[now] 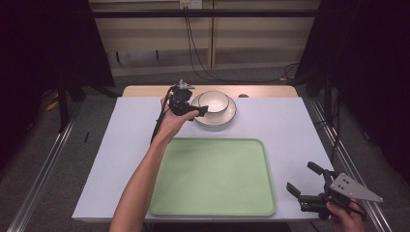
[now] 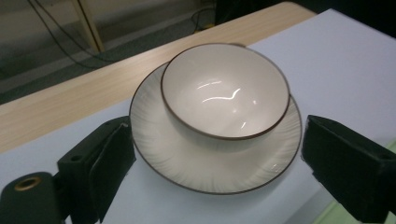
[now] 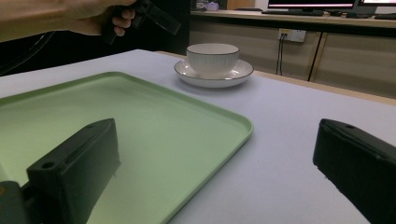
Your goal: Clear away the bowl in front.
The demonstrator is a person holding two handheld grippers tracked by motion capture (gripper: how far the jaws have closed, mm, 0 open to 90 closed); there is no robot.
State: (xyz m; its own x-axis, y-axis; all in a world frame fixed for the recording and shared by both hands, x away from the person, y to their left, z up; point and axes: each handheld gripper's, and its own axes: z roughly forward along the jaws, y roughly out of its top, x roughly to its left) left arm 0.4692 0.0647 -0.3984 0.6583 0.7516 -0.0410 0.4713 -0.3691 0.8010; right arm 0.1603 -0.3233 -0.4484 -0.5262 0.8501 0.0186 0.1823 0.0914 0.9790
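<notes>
A white bowl (image 1: 213, 100) with a dark rim stands on a white saucer (image 1: 228, 116) at the back of the table. My left gripper (image 1: 197, 106) hovers just left of the saucer, open and empty. In the left gripper view its jaws (image 2: 219, 140) stand wide on either side of the saucer (image 2: 154, 154) and bowl (image 2: 224, 93), apart from both. My right gripper (image 1: 303, 177) rests open near the table's front right corner, right of the green tray (image 1: 212, 174). The right gripper view, past my open jaws (image 3: 215, 140), takes in the tray (image 3: 93, 102), bowl (image 3: 212, 56) and left gripper (image 3: 154, 16).
The pale table (image 1: 290, 125) has a wooden strip (image 1: 145, 91) along its back edge. Cables hang from a wall socket behind. Metal rails run along both sides of the table on the floor.
</notes>
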